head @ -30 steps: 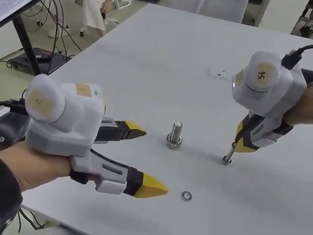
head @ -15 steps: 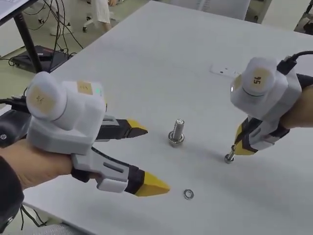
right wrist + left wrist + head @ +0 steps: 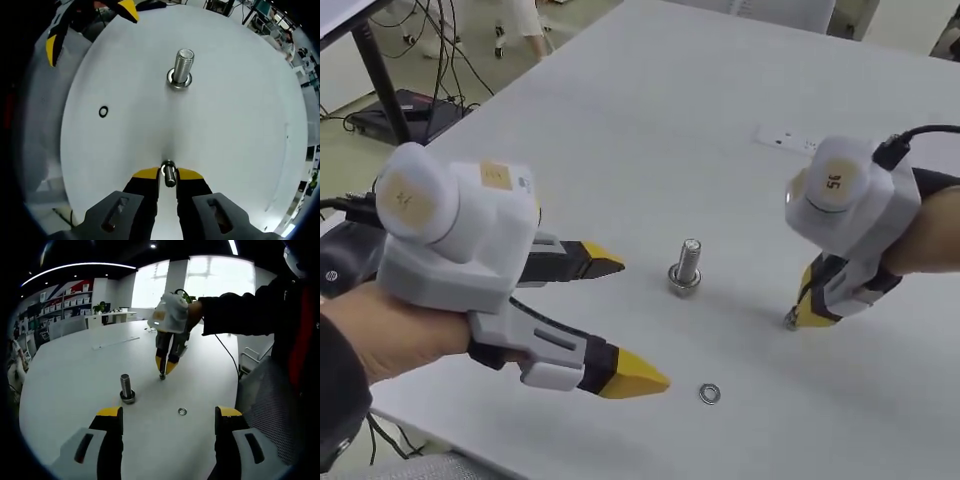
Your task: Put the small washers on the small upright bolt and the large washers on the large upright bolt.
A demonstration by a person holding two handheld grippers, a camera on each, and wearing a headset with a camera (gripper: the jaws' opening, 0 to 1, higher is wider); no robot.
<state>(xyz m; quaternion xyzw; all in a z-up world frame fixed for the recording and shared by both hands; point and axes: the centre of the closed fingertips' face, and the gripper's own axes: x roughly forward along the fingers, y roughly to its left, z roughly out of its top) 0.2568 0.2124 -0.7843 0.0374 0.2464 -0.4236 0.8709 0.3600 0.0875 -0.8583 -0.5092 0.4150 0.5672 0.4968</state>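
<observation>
The large bolt point(image 3: 687, 265) point(image 3: 126, 388) point(image 3: 182, 67) stands upright mid-table with a metal ring around its base. One small washer point(image 3: 710, 393) point(image 3: 182, 411) point(image 3: 103, 111) lies flat near the front edge. My right gripper point(image 3: 807, 312) point(image 3: 165, 367) point(image 3: 169, 175) points down at the table, shut on the small bolt point(image 3: 790, 319) point(image 3: 169, 174), whose lower end touches the surface. My left gripper point(image 3: 640, 322) point(image 3: 168, 412) hovers open to the left of the large bolt, with nothing between its yellow fingertips point(image 3: 127, 7).
The white table point(image 3: 620, 120) has its near edge just below the washer and its left edge beside my left hand. A white strip point(image 3: 785, 140) lies flat at the far right. Cables and a desk leg point(image 3: 375, 80) are on the floor to the left.
The right gripper has lowered and drawn the small bolt more upright, so its tips now cover most of it. The left gripper and large bolt have held still.
</observation>
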